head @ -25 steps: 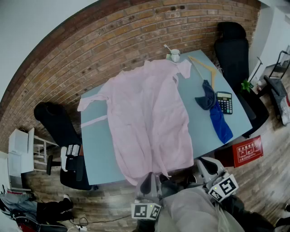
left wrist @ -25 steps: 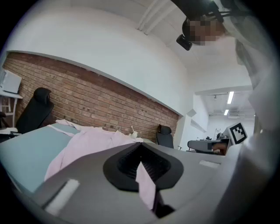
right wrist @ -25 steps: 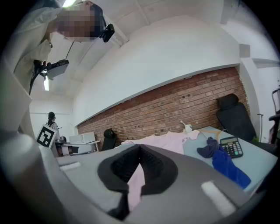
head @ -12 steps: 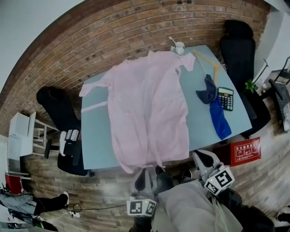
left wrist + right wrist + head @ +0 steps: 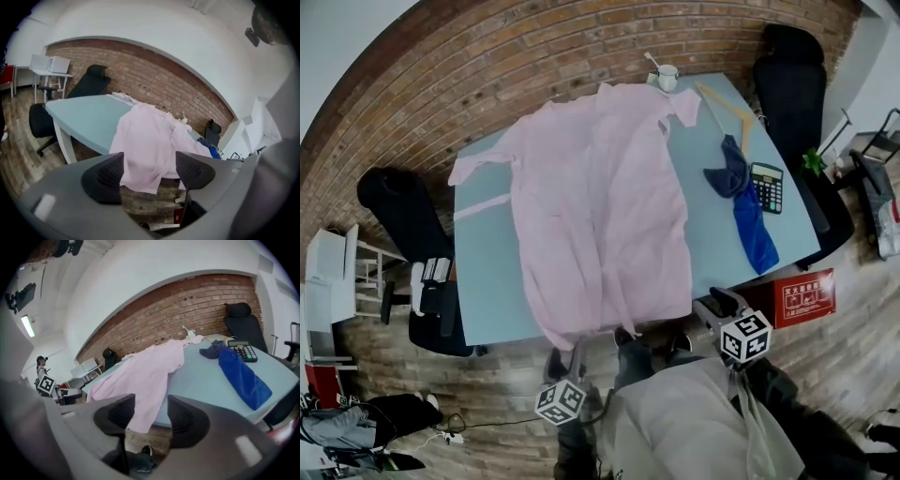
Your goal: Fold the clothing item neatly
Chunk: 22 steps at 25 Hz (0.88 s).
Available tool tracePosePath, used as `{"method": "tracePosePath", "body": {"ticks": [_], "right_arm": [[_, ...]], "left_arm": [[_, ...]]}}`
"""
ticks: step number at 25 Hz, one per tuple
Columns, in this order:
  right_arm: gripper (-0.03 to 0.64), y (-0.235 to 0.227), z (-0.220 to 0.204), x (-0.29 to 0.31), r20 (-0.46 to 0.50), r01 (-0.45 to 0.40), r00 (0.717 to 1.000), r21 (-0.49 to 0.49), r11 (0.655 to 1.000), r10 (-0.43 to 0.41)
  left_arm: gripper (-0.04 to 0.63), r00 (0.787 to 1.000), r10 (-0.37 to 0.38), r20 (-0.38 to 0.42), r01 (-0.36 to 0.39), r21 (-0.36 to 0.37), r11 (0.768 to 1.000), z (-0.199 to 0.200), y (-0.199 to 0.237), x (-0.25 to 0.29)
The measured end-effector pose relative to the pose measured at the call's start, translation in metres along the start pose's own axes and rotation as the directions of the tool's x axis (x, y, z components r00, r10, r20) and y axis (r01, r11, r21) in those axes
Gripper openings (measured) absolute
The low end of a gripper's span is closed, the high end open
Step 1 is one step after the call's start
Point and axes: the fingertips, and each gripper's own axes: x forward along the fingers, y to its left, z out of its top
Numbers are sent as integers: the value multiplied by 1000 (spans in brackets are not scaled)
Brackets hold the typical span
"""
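Observation:
A long pale pink garment [image 5: 600, 197] lies spread open on the light blue table [image 5: 483, 281], and its hem hangs over the near edge. My left gripper [image 5: 567, 364] is below that edge, near the hem's left corner. In the left gripper view the left gripper [image 5: 149, 171] has open jaws that have just been opening, and the hanging hem [image 5: 145, 154] shows beyond them, not touched. My right gripper [image 5: 719, 305] is by the near right part of the table. In the right gripper view the right gripper [image 5: 151, 416] has also just been opening and holds nothing, with the garment [image 5: 150, 366] ahead of it.
On the table's right side lie a blue cloth [image 5: 750, 225], a calculator [image 5: 766, 186] and a wooden hanger [image 5: 727, 108]. A white mug [image 5: 667, 75] stands at the far edge. Black chairs [image 5: 792, 84] [image 5: 403, 216] flank the table. A red box [image 5: 806, 298] sits on the floor.
Both grippers have moved up the picture toward the table's near edge, the left one also leftward. The garment lies as before.

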Motion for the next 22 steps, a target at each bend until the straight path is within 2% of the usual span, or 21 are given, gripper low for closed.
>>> {"method": "tracePosePath", "body": {"ticks": [2,4,6,9,12,13,14,15,16,19,22], "right_arm": [[286,-8,-10,16,-57,23,998,25,999,-21],[290,-10,-16,32,-103,31,994,84,996,-22],[290,-8,-22,48,-158,36,987,115,993,-18],[288,-5,-32,65,-215,92,974,85,992,-72],[261,-5,-36,69,-234,180,956,-3,984,-176],[252,-5,-37,69,-243,196,950,-32,980,-197],[214,-2,-39,69,-255,199,945,-48,979,-205],[123,2,-41,69,-269,189,943,-46,981,-195],[37,8,-45,70,-278,171,945,-27,985,-171],[28,20,-49,63,-256,133,960,65,989,-113],[25,11,-38,36,-150,92,987,210,973,-61]], "left_arm": [[433,998,13,-63,-16,-44,999,-17,21,11],[470,992,8,-125,-14,-49,999,-29,34,23],[479,981,-16,-194,12,-24,1000,-41,39,38],[480,960,-24,-280,36,37,999,-56,43,57],[467,959,15,-282,5,69,998,-56,58,65],[394,961,35,-274,-14,78,997,-54,64,65],[282,962,58,-266,-34,93,995,-51,70,64],[129,963,72,-259,-45,109,993,-47,74,61],[39,965,68,-253,-39,120,992,-44,75,57],[34,972,-30,-235,53,92,994,-30,63,38],[34,968,-165,-187,170,11,985,-3,48,14]]}}
